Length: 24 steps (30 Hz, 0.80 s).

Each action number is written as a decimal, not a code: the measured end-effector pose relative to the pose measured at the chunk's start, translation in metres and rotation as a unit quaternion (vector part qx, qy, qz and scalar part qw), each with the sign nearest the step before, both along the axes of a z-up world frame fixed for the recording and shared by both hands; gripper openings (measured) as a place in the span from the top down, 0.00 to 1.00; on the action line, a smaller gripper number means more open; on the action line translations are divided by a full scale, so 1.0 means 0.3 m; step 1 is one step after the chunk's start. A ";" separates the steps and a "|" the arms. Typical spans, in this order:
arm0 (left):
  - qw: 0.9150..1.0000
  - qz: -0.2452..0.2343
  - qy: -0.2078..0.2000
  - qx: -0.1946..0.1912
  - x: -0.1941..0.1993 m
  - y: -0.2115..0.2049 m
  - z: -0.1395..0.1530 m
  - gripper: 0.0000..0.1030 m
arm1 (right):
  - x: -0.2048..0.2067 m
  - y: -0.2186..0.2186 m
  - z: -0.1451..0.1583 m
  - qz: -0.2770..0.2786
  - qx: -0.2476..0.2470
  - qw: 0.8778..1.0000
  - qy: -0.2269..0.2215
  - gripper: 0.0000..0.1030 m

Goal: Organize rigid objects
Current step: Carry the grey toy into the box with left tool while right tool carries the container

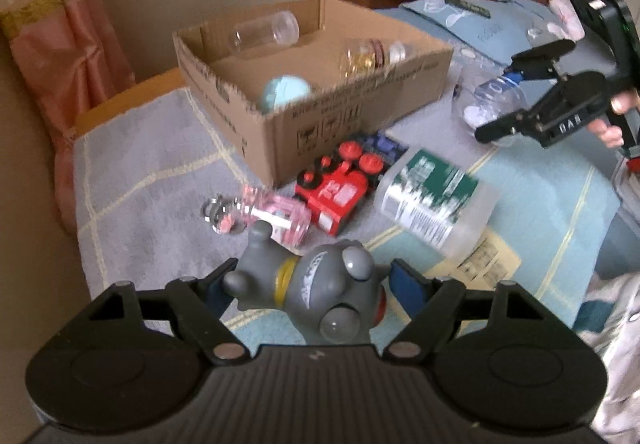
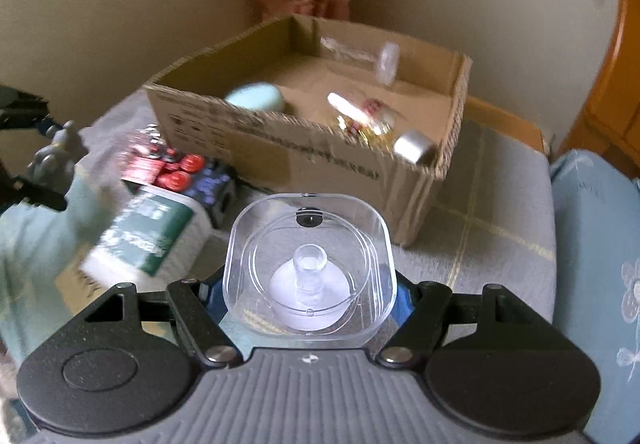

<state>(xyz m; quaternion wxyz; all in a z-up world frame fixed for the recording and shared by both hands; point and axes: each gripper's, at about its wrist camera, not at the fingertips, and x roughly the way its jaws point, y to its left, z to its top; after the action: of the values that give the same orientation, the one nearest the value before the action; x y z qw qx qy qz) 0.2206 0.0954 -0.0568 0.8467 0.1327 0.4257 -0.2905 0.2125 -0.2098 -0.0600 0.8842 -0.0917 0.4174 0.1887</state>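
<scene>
Toy dog [image 1: 304, 284]: grey, lying crosswise between the jaws of the left gripper [image 1: 308, 284], clamped at its ends and held above the bed; a round, uneven shape could twist out sideways.
Clear lid [image 2: 310, 272]: square, with a knob, pinched at its edges by the right gripper [image 2: 308, 296]; smooth plastic on a thin rim may slide or pop free.
Cardboard box [image 1: 276, 132]: open on the bed ahead, likely the goal; it holds a clear jar [image 1: 266, 30], a blue ball [image 1: 286, 92] and a gold jar [image 1: 366, 54], so a dropped piece could bounce off them.
Crossing risk: both loads heading to one box could knock together at the rim.
Bed clutter: a red toy truck [image 1: 336, 192], a pink bottle [image 1: 276, 216] and a labelled tub [image 1: 432, 200] lie beneath and could be nudged by a fall.
</scene>
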 end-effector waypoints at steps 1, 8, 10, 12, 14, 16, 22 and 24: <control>1.000 0.003 -0.001 0.001 0.000 -0.008 0.020 0.23 | 0.004 0.009 0.016 0.006 -0.001 1.000 -0.003 0.24; 1.000 0.022 -0.022 0.006 0.051 -0.089 0.145 0.23 | 0.017 0.038 0.146 0.028 0.015 0.999 -0.040 0.24; 0.999 0.034 -0.033 0.009 0.091 -0.122 0.172 0.23 | 0.040 0.047 0.174 0.018 0.024 0.998 -0.051 0.24; 0.998 0.049 -0.041 0.010 0.145 -0.160 0.191 0.23 | 0.086 0.062 0.190 -0.003 0.027 0.998 -0.054 0.24; 0.997 0.065 -0.044 0.012 0.210 -0.197 0.205 0.23 | 0.131 0.080 0.198 -0.025 0.017 0.998 -0.054 0.24; 0.996 0.079 -0.045 0.012 0.270 -0.228 0.212 0.23 | 0.171 0.092 0.204 -0.038 0.011 0.998 -0.053 0.24; 0.994 0.100 -0.037 0.006 0.424 -0.297 0.198 0.23 | 0.276 0.086 0.216 -0.065 0.013 0.997 -0.039 0.24; 0.993 0.109 -0.033 0.007 0.460 -0.306 0.187 0.23 | 0.300 0.079 0.207 -0.073 0.012 0.997 -0.036 0.24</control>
<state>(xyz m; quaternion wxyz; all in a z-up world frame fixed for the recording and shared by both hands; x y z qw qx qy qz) 0.3587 0.0037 -0.0008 0.8860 0.1012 0.4113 -0.1887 0.3024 -0.1861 0.0021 0.9109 -0.0568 0.3889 0.1258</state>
